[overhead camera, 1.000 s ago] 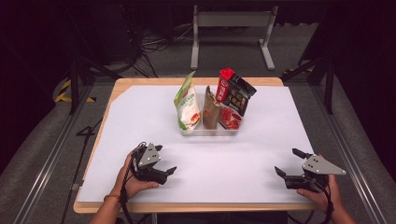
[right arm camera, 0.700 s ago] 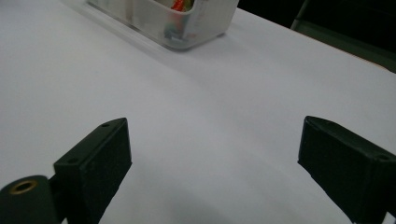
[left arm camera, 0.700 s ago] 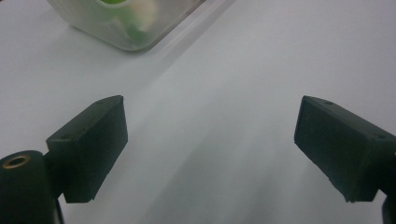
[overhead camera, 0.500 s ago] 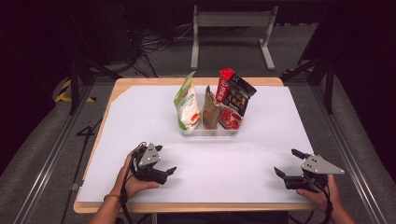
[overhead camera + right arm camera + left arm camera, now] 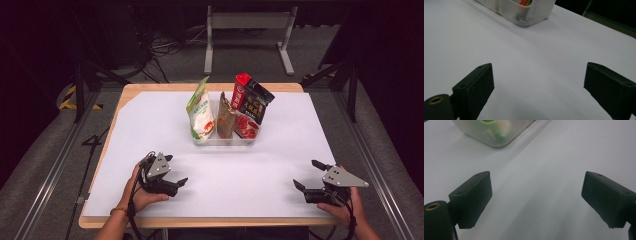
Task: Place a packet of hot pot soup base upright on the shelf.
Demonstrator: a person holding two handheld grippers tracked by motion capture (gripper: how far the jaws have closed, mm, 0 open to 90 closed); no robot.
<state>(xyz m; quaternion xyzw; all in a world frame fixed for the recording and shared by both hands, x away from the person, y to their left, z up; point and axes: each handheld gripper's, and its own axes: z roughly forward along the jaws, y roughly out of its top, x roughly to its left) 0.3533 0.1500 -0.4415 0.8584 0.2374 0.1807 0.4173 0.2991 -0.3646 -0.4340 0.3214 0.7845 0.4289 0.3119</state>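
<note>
A clear plastic bin (image 5: 226, 140) stands mid-table with snack bags upright in it: a green-and-white bag (image 5: 200, 111), a brown bag (image 5: 225, 116) and a red-and-black bag (image 5: 251, 101). My left gripper (image 5: 175, 170) rests open near the front left of the white table (image 5: 150, 125), held by a hand. Open too, my right gripper (image 5: 307, 174) sits near the front right edge. In the left gripper view the jaws stand wide apart over bare table, the bin's corner (image 5: 495, 137) ahead at upper left. The right gripper view has its jaws wide apart too, the bin (image 5: 529, 15) farther ahead.
The table's wooden rim (image 5: 200, 222) runs along the front, close to both hands. Metal rails (image 5: 55, 165) flank the table on the floor, and a grey stand (image 5: 247, 30) rises behind it with cables beside it.
</note>
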